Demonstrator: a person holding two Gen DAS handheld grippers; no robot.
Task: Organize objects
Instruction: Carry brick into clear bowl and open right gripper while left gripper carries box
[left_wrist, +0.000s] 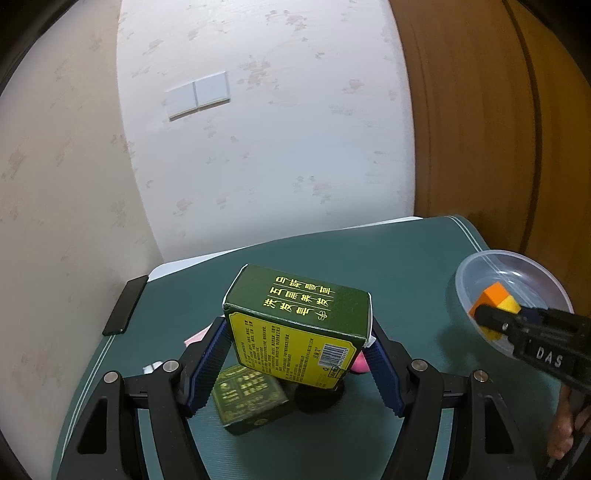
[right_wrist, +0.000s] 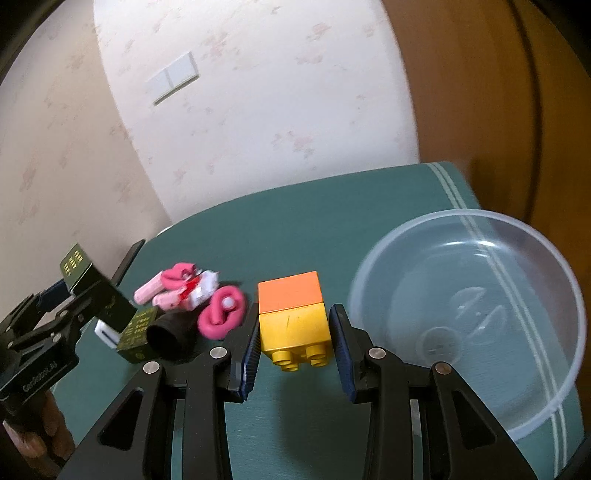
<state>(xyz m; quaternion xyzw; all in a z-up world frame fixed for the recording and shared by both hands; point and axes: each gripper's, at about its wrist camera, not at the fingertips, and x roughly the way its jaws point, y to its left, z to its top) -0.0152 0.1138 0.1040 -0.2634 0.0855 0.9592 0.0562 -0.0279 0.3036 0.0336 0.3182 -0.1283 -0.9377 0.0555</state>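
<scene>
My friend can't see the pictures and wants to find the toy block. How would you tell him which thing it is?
Look on the green table mat, just left of the big clear plastic bowl. There the right gripper holds the block between its blue pads. It is the only square, two-coloured thing: orange above, yellow below with round studs, unlike the pink bits and dark green boxes further left.

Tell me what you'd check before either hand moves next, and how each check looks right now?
1. Left gripper grips the green box: ok, pads on both sides, box lifted off the table.
2. Right gripper grips the block: ok, fingers on both sides.
3. Bowl has room for the block: ok, looks empty.
4. Block already over the bowl: cannot tell; the views disagree.
5. Space under the green box: not ok, a smaller box lies below.
6. Pink toys out of the right gripper's way: ok, off to its left.
</scene>
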